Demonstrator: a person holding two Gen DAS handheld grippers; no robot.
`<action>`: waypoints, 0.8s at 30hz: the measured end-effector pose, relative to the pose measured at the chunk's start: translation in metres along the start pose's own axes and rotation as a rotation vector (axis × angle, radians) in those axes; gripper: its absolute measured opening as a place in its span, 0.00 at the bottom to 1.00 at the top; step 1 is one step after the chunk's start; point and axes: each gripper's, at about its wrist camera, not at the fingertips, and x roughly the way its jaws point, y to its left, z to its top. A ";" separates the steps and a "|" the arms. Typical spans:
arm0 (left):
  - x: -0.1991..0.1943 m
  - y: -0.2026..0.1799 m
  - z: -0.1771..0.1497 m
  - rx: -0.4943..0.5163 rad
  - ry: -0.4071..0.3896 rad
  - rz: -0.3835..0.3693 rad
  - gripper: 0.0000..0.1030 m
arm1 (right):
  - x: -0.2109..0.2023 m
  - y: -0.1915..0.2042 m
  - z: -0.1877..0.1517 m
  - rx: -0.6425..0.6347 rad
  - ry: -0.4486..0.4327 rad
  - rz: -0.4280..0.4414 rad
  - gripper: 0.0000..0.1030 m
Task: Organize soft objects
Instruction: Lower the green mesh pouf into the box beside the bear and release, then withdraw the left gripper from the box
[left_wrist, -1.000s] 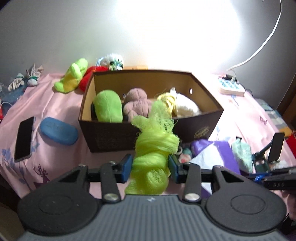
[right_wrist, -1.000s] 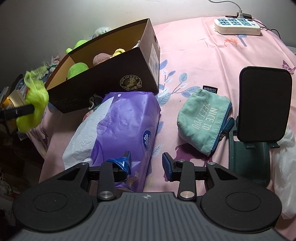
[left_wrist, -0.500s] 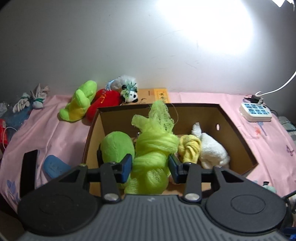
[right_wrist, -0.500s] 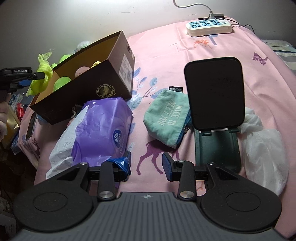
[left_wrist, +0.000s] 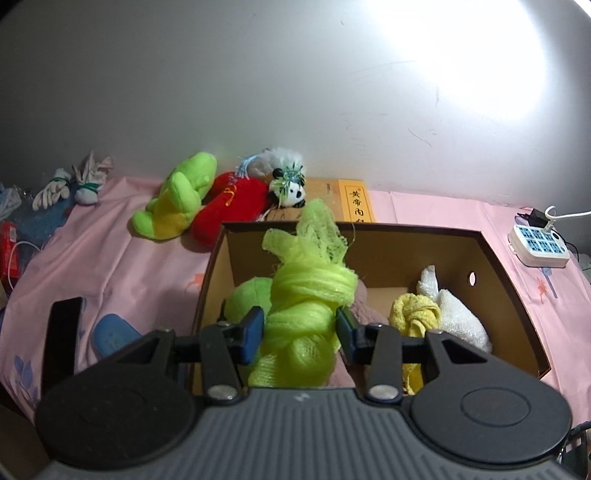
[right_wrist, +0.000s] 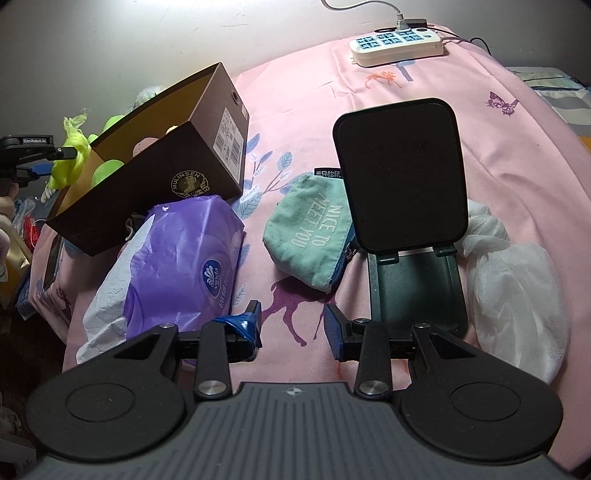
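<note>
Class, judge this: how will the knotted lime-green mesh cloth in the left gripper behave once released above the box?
The knotted lime-green mesh cloth looks soft: it bulges between the pads. Probably light, being open netting. Its frayed tail may snag the box rim.

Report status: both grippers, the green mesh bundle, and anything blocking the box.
Left gripper shut on green mesh bundle, above brown box. Right gripper open, empty. Green plush and yellow cloth already in the box.

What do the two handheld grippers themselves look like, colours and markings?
Both match: the left gripper and right gripper have a ribbed grey body, two round black discs, black finger arms with silver screws, and blue pads. Blue tape wraps the right gripper's left fingertip.
</note>
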 end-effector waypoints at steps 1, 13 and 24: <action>0.005 -0.002 -0.003 -0.004 0.018 -0.017 0.42 | 0.001 0.000 0.001 -0.004 0.002 0.002 0.19; 0.034 -0.034 -0.025 0.071 0.120 -0.046 0.59 | 0.005 0.004 0.005 -0.011 0.012 0.003 0.19; 0.004 -0.038 -0.031 0.078 0.139 0.076 0.62 | 0.006 0.014 0.008 -0.062 0.018 0.044 0.19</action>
